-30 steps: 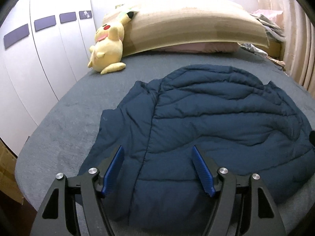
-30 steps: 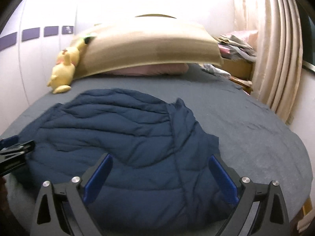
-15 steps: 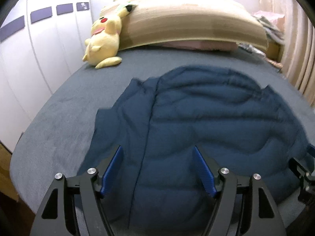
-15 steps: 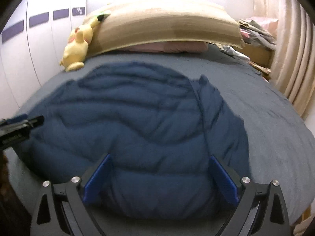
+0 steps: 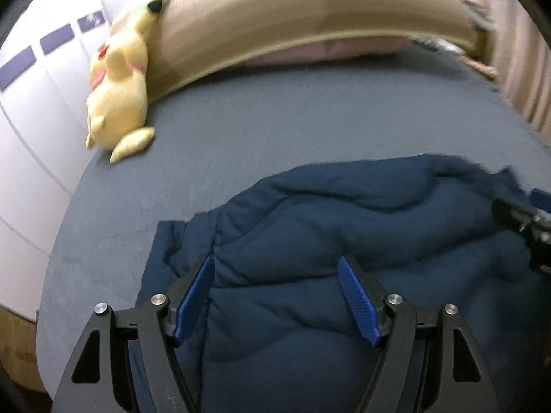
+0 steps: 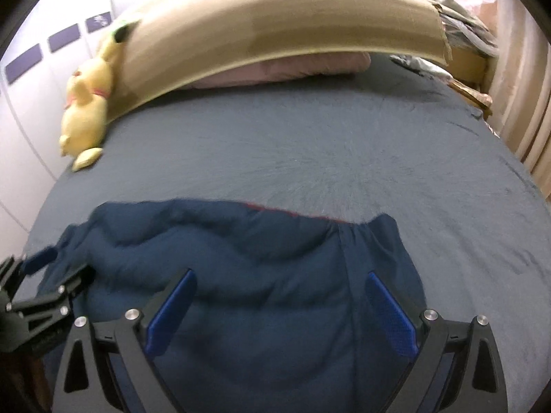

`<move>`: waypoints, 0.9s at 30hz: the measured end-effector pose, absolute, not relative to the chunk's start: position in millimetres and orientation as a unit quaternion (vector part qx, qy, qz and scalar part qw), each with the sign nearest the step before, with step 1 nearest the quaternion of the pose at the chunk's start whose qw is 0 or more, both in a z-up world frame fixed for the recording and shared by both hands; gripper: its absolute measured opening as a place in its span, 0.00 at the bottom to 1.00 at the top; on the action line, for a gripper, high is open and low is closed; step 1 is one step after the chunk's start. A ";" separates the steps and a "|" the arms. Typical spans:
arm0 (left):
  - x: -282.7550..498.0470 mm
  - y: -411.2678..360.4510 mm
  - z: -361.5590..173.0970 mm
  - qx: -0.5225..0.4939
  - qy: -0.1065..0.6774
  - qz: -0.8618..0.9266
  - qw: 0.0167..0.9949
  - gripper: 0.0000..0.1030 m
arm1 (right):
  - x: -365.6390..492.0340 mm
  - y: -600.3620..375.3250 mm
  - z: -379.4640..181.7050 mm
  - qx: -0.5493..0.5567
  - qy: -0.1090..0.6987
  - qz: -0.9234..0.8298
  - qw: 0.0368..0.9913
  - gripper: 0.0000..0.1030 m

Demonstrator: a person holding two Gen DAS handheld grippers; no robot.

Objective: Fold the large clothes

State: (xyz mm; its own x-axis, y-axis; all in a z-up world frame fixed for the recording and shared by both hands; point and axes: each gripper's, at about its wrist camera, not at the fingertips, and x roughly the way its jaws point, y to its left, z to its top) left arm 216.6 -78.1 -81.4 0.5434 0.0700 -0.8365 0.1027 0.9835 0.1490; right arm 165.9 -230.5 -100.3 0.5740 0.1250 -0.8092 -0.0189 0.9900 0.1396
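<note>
While both pairs of jaws stand wide apart with nothing pinched between the blue pads, the left gripper (image 5: 275, 296) and the right gripper (image 6: 280, 309) point steeply down over the near part of a dark blue quilted jacket (image 5: 344, 241). In the left wrist view the jacket fills the gap between the fingers and spreads beyond both: the left pad (image 5: 193, 299) sits over the jacket's left edge, where a flap or sleeve folds along a seam, and the right pad (image 5: 358, 303) sits over the padded body; whether the pads touch the cloth cannot be told. In the right wrist view the jacket (image 6: 275, 258) again lies under and between the fingers, with a lengthwise seam running just inside the right pad (image 6: 389, 313) and a thin red edge showing along the far border. Each gripper appears at the margin of the other's view: the right one at the right edge of the left view (image 5: 527, 227), the left one at the lower left of the right view (image 6: 38, 296), both over the jacket's outer parts. The jacket lies bunched on the near half of a grey bed (image 6: 310, 144), its far half bare. Farther off, a yellow plush toy (image 5: 117, 89) leans on the left end of a tan headboard (image 5: 310, 10), a pink pillow (image 6: 275, 69) lies beneath it, and curtains (image 6: 523, 103) hang at the right.
</note>
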 end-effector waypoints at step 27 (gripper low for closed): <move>38.6 134.5 -102.6 -0.208 0.479 -0.082 0.849 0.80 | -28.8 -429.0 -185.4 0.433 0.442 0.145 0.772 0.97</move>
